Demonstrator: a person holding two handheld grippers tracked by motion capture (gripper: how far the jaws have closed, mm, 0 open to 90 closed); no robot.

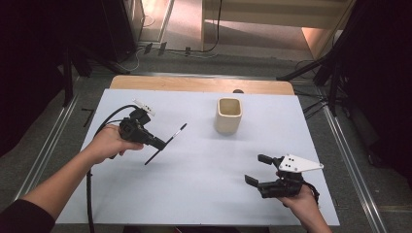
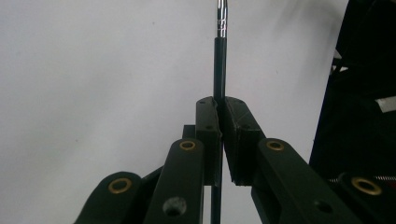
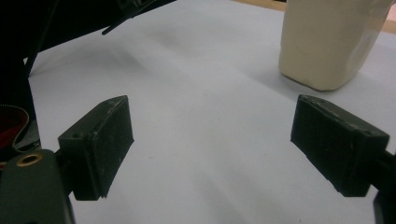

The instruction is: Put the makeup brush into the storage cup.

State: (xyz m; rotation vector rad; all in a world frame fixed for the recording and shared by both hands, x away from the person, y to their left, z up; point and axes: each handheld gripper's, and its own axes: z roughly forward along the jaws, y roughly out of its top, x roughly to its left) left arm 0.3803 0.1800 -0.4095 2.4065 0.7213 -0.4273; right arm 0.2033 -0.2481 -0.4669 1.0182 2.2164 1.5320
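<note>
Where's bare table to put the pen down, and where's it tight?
Widest free patch: the sheet between the left gripper holding the pen and the open right gripper, in front of the cream cup. Also bare: the strip to the cup's right, up to the white sheet's edge. Tightest near the left hand, where the pen sticks out.
</note>
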